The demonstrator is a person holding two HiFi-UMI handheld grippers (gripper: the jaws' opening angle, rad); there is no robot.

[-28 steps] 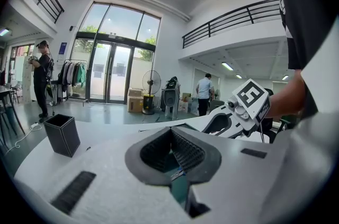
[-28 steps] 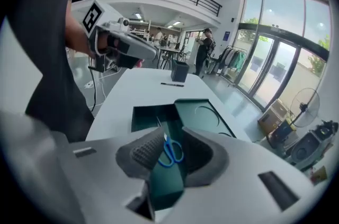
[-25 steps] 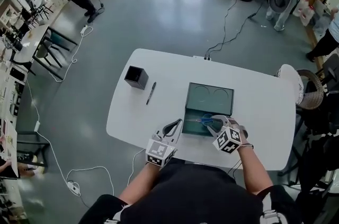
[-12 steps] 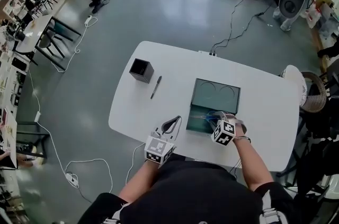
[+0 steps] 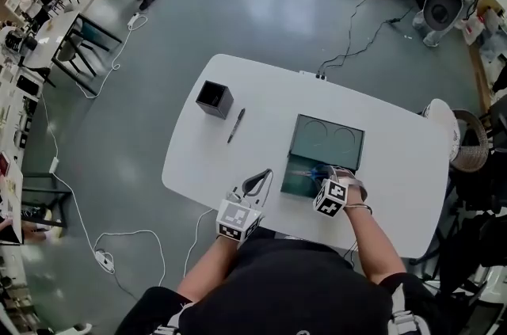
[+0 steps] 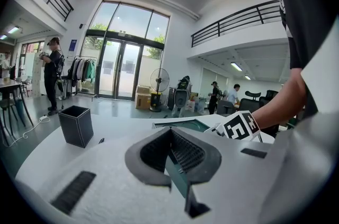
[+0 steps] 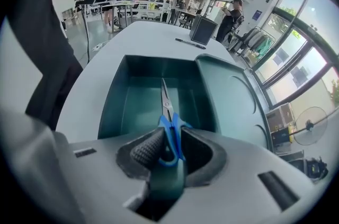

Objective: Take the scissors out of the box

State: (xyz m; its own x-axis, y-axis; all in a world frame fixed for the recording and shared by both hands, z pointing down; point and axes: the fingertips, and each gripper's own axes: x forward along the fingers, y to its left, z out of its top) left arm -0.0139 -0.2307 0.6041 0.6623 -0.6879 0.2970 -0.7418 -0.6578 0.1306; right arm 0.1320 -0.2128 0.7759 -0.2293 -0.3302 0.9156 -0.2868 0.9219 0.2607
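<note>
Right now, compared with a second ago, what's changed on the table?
The right gripper came down into the open box, and its jaws have just been closing onto the blue handles of the scissors, which sit between the pads. The scissors still lie on the box floor. The left gripper, shut and empty, kept to the near edge of the table. The pen and black cup are unmoved.

The right gripper (image 7: 168, 157), its jaws just closing, seemingly pinches the blue scissors' (image 7: 170, 130) handles inside the teal box (image 7: 114, 106).
</note>
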